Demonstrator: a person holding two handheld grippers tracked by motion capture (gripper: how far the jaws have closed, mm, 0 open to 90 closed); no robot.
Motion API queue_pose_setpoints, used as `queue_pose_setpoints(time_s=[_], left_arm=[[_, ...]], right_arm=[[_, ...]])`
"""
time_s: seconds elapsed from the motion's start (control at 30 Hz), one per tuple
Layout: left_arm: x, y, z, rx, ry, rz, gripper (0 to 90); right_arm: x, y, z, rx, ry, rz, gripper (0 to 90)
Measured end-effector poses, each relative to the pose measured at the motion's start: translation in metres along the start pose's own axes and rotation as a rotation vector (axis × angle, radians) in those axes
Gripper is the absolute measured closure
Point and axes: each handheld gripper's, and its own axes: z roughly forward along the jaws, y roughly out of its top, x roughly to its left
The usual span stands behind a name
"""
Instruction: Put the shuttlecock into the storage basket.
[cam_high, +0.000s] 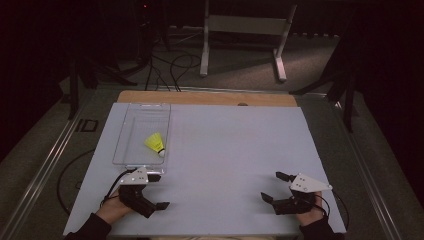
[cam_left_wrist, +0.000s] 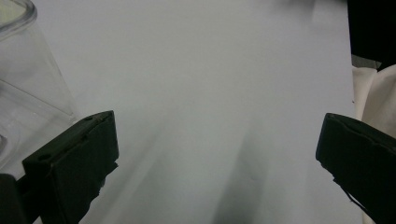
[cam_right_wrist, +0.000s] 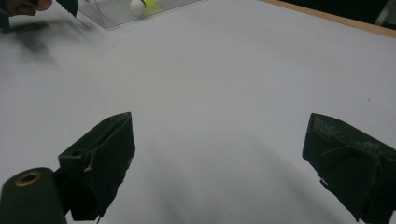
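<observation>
So from the high view, I've got a clear plastic tray (cam_high: 141, 116) sitting on the white table sheet (cam_high: 225, 145), and I'll use that tray as my reference for everything. The yellow shuttlecock (cam_high: 155, 144) lies inside the tray, toward its near right corner, with the white cork end pointing at the near wall. My left gripper (cam_high: 159, 191) sits just off the tray's near edge, jaws spread wide, nothing between them, and the upper jaw is close to the tray's near rim. My right gripper (cam_high: 274, 186) is well apart from the tray, far off to its right and nearer to me, also spread with nothing in it. Both are held low over the sheet.

Switching to the left gripper view, the two black jaws stand far apart with just bare white sheet (cam_left_wrist: 210, 93) between them. The tray's rounded clear corner (cam_left_wrist: 28, 88) is right beside the left-hand jaw; I can't tell if it's actually touching.

On the right gripper view, jaws are again wide open over bare sheet (cam_right_wrist: 224, 93). Way up top I can see the tray (cam_right_wrist: 112, 16) with the shuttlecock (cam_right_wrist: 142, 4) in it, cork end showing, and the hand (cam_right_wrist: 23, 7) with my other gripper just beside the tray.
</observation>
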Motion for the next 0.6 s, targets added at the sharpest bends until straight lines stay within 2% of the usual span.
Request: queue_pose_setpoints(time_s=[0.33,0.6], left_arm=[[0.001,-0.0015,0.0,-0.009,-0.015,-0.004,0.2],[0.001,-0.0027,0.0028,0.007,-0.033,-0.003,0.2]], right_arm=[[-0.0005,-0.0011,0.0012,0.008,0.002,0.002,9.1],[-0.001,-0.0014,0.0014,0.011,0.002,0.002,9.1]])
